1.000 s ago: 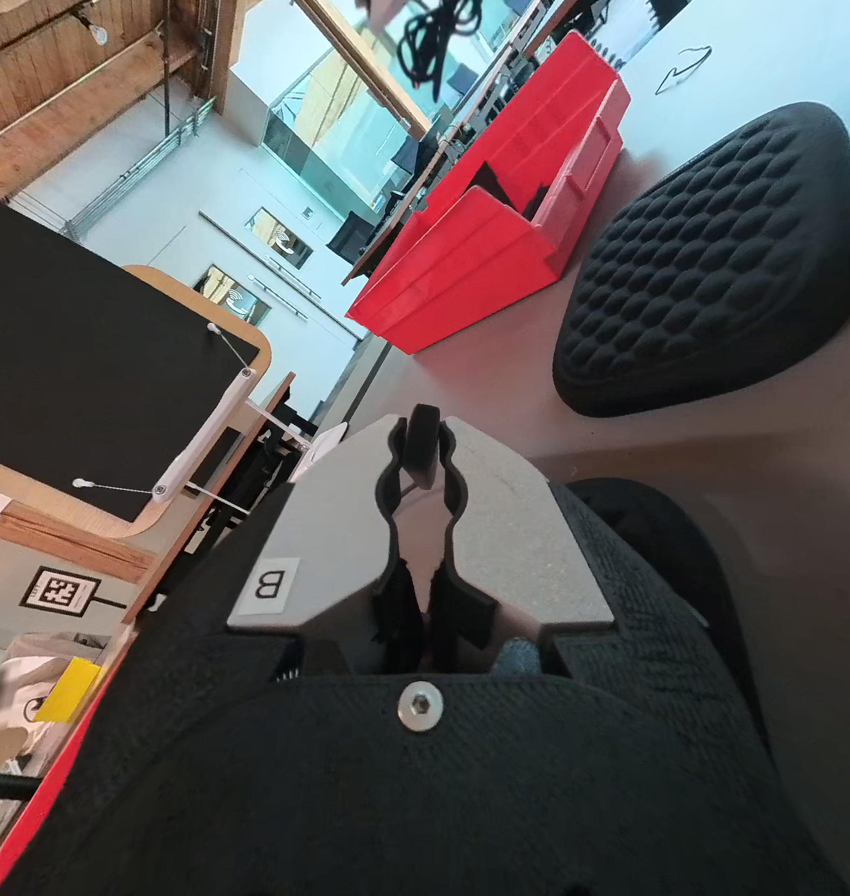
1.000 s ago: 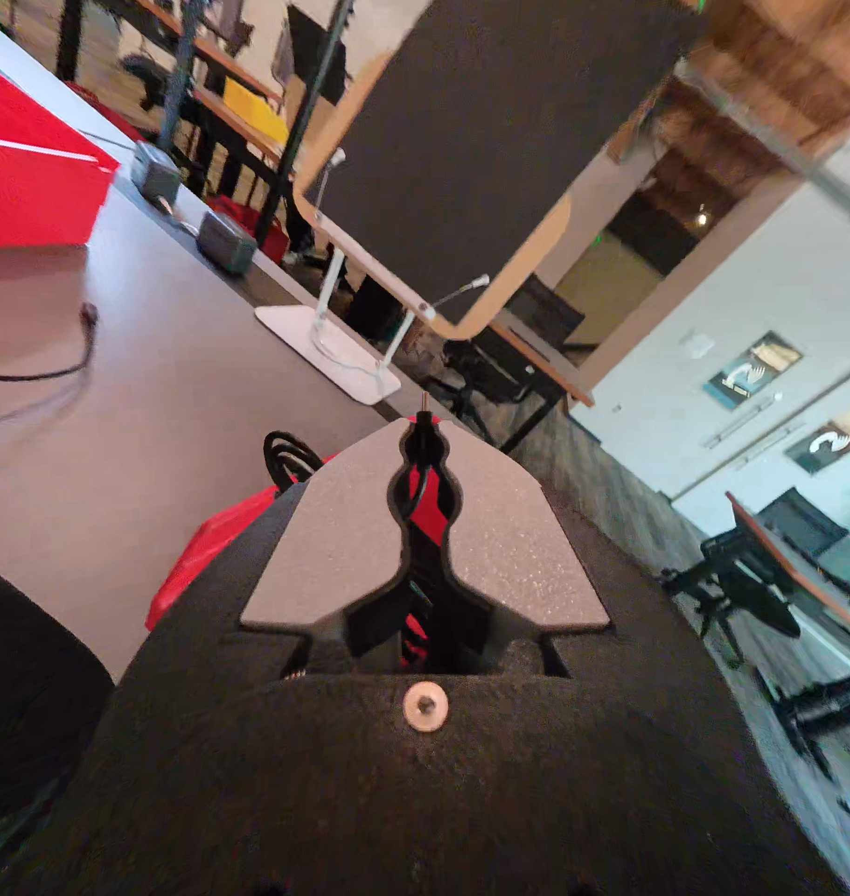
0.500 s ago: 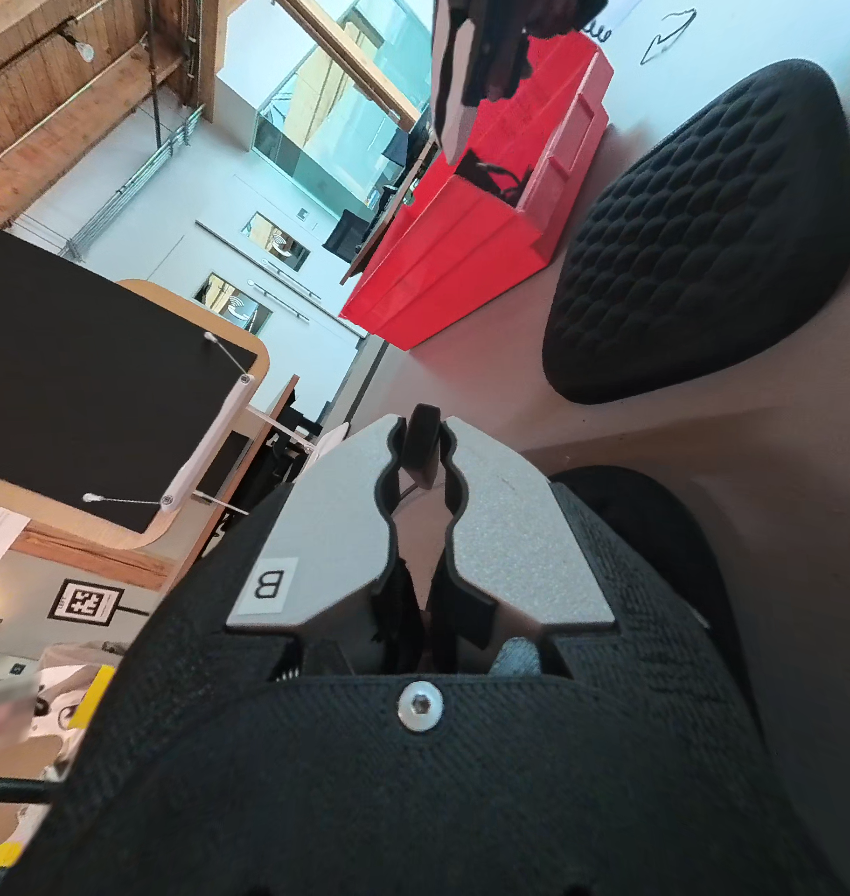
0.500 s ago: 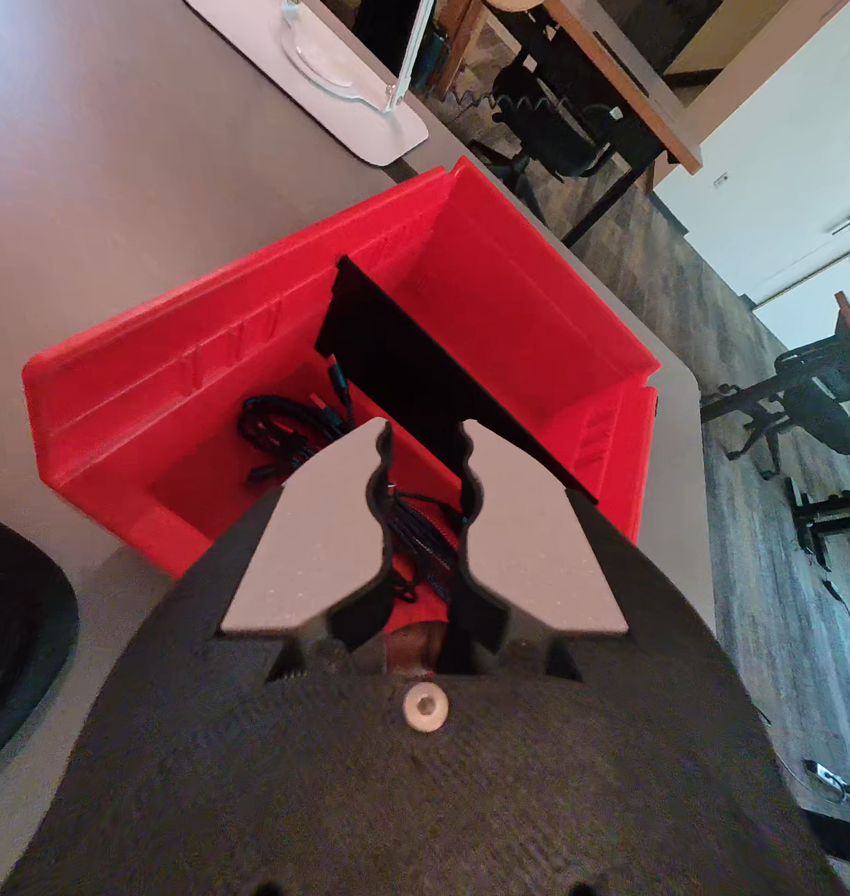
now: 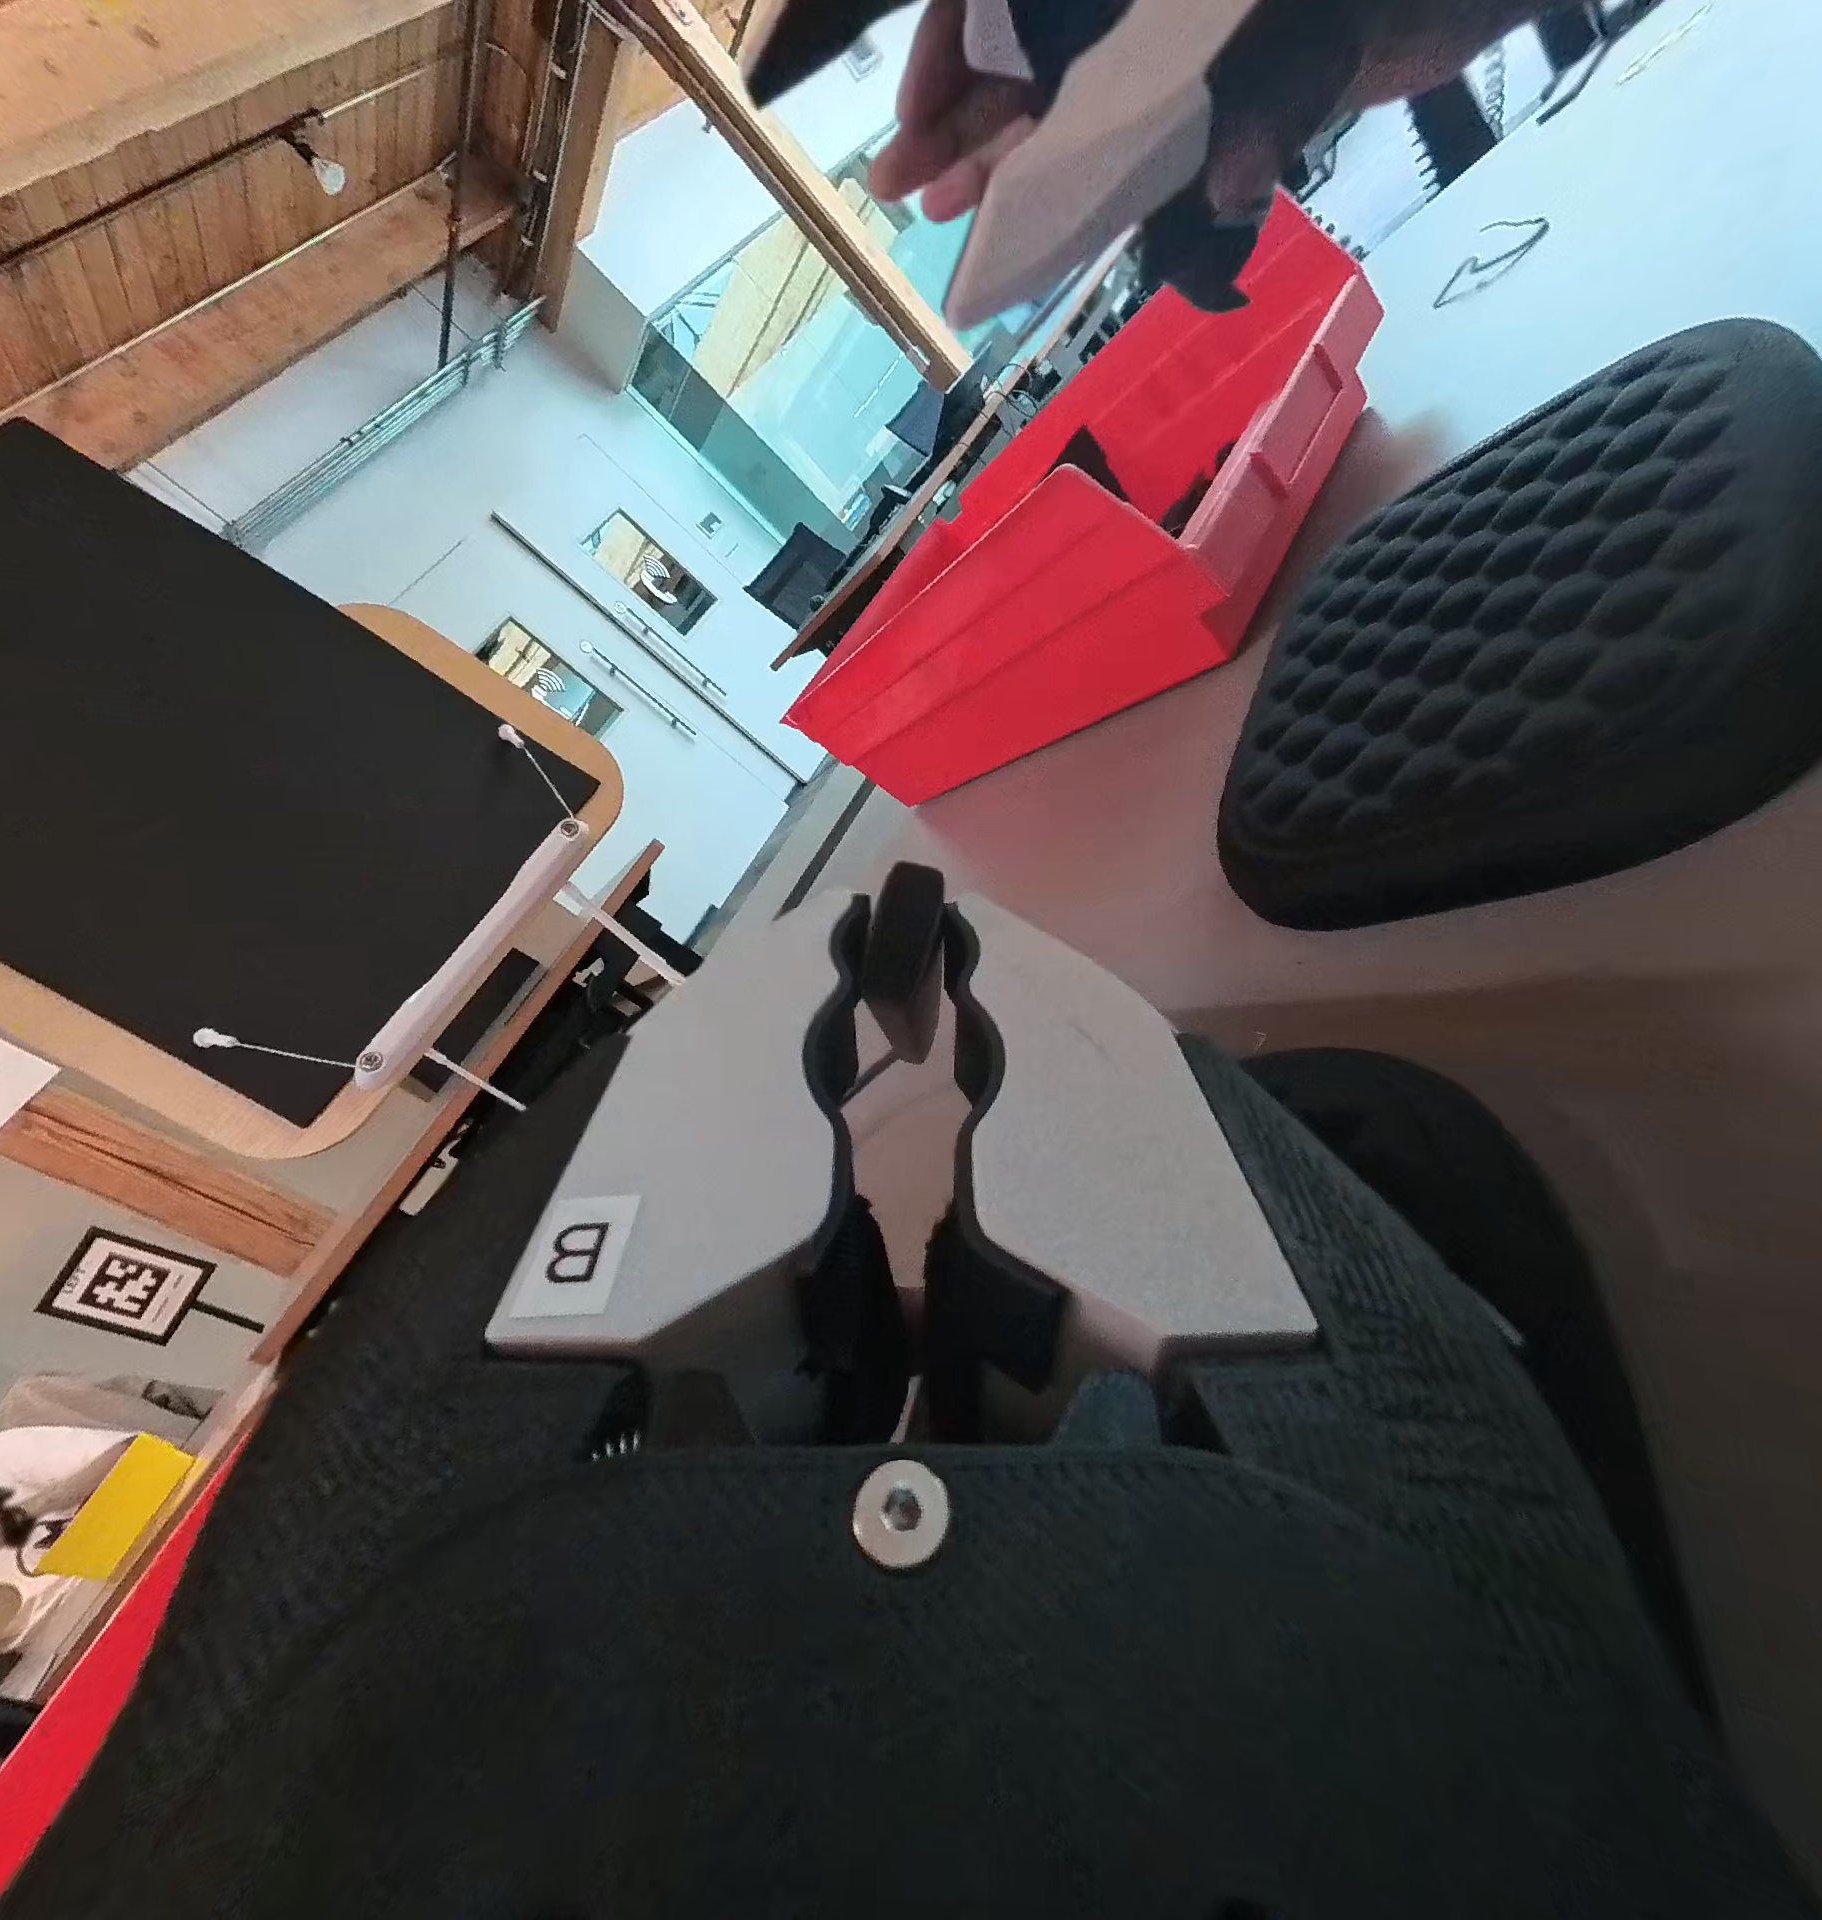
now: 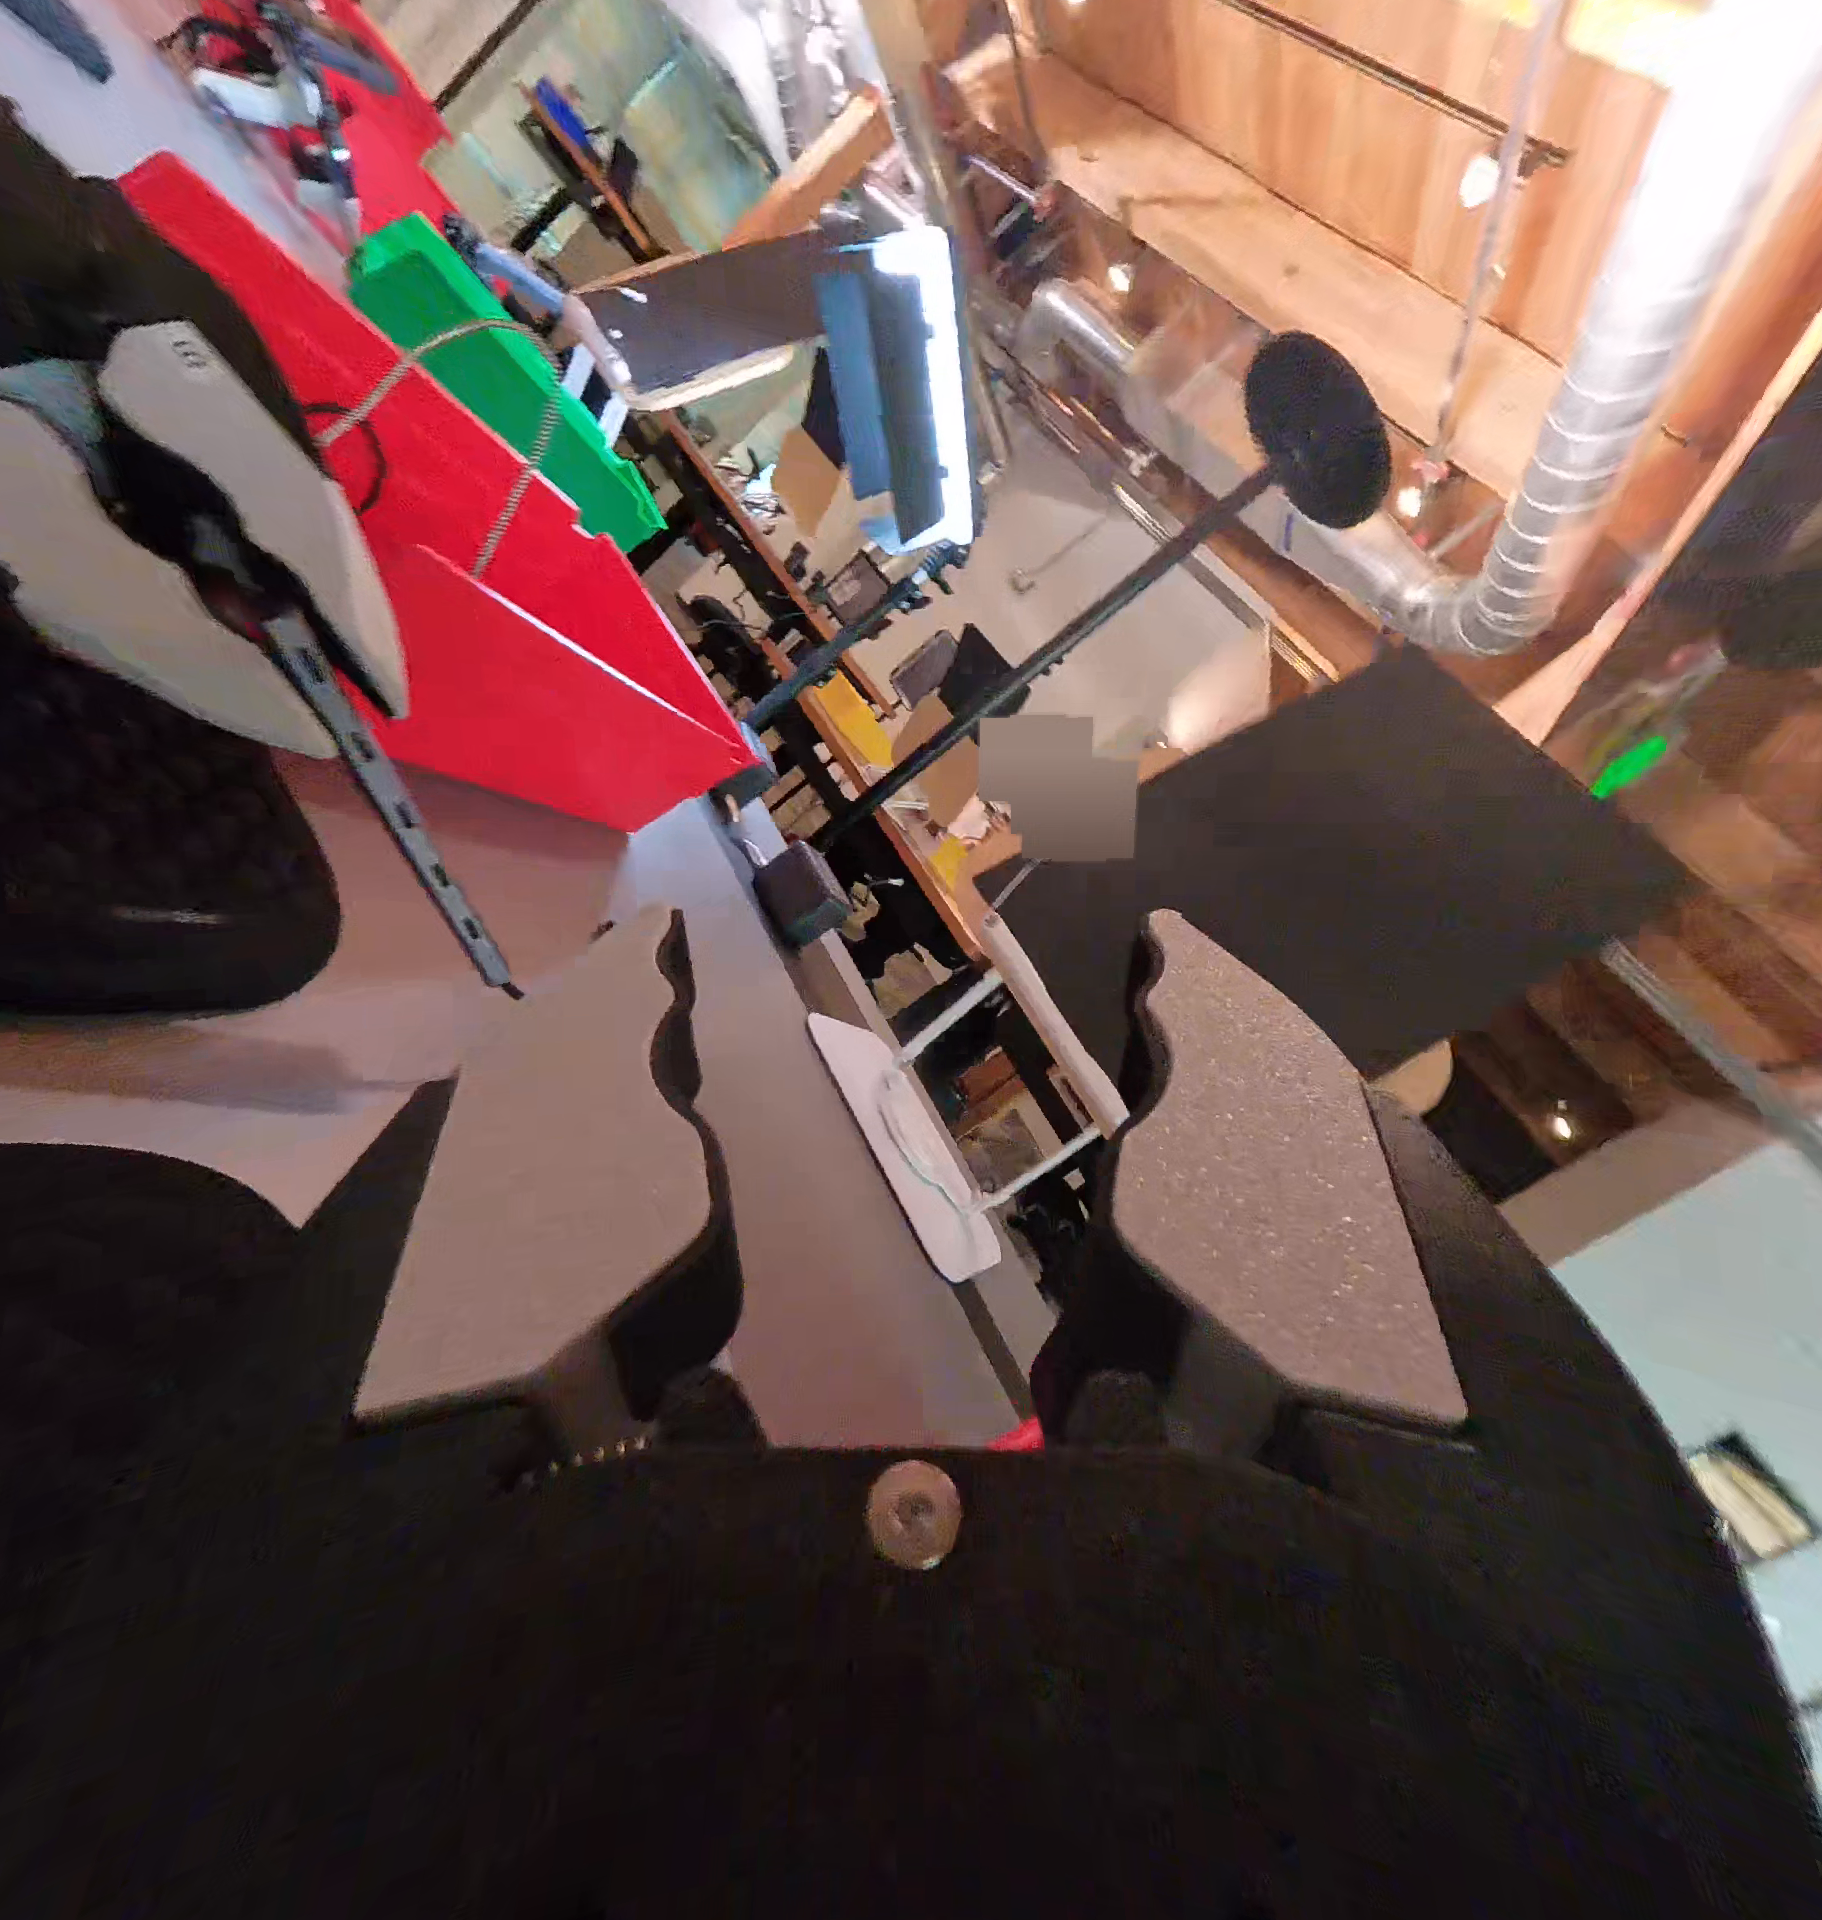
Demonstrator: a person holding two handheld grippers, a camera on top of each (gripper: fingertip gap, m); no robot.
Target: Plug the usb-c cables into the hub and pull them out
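My left gripper [image 5: 899,925] is shut on the hub [image 5: 902,961], of which only the dark end shows between the fingertips. In the right wrist view the left gripper [image 6: 294,665] holds the hub [image 6: 398,800] as a slim grey bar with several ports, slanting down over the table. My right gripper [image 6: 912,935] is wide open and empty, to the right of the hub's free end. It also shows, held by a hand, at the top of the left wrist view [image 5: 1083,156], above the red bin [image 5: 1052,613]. No cable is in either gripper.
A black dimpled pad [image 5: 1541,665] lies on the table beside the red bin, and shows in the right wrist view [image 6: 107,831]. More red bins [image 6: 533,665] and a green one [image 6: 491,374] stand behind. A black panel on a white stand base [image 6: 907,1143] stands at the table's edge.
My right gripper, shut on a cable one second ago, opened over the red bin with the cables, then swung away to face the hub, now wide open. The left gripper still holds the hub.
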